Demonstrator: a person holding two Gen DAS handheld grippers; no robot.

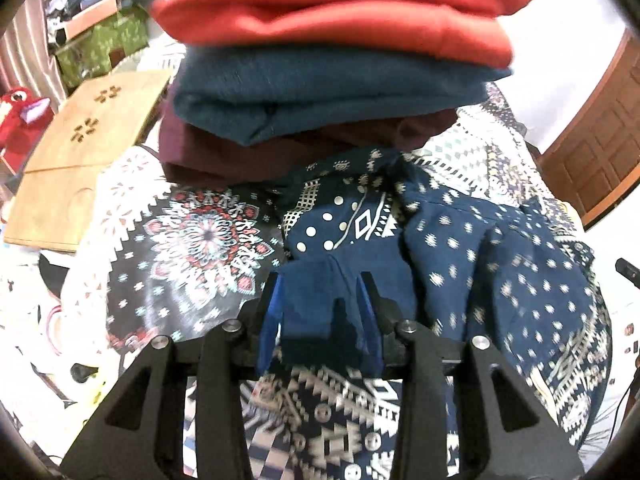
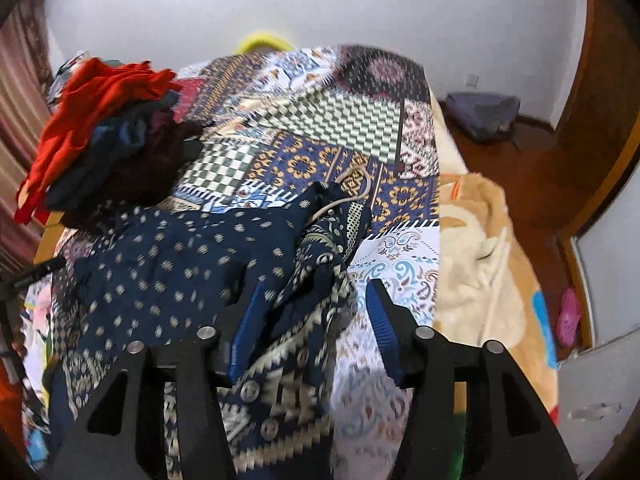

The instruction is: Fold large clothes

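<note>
Here the left hand-held gripper [image 1: 322, 280] stands partly parted with a fold of the navy, white-patterned cotton garment [image 1: 500, 272] between its blue pads; whether they pinch it I cannot tell. The right hand-held gripper [image 2: 316, 292] gapes, released, over the garment's edge. The garment lies on the patchwork-covered bed [image 2: 320, 120], folded red, teal and maroon clothes [image 1: 332, 60] stacked at twelve o'clock.

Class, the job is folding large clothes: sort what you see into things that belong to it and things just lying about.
Belongs:
navy patterned garment
stack of folded clothes
left claw
right claw

Lying about:
wooden board
red plush toy
cream blanket
</note>
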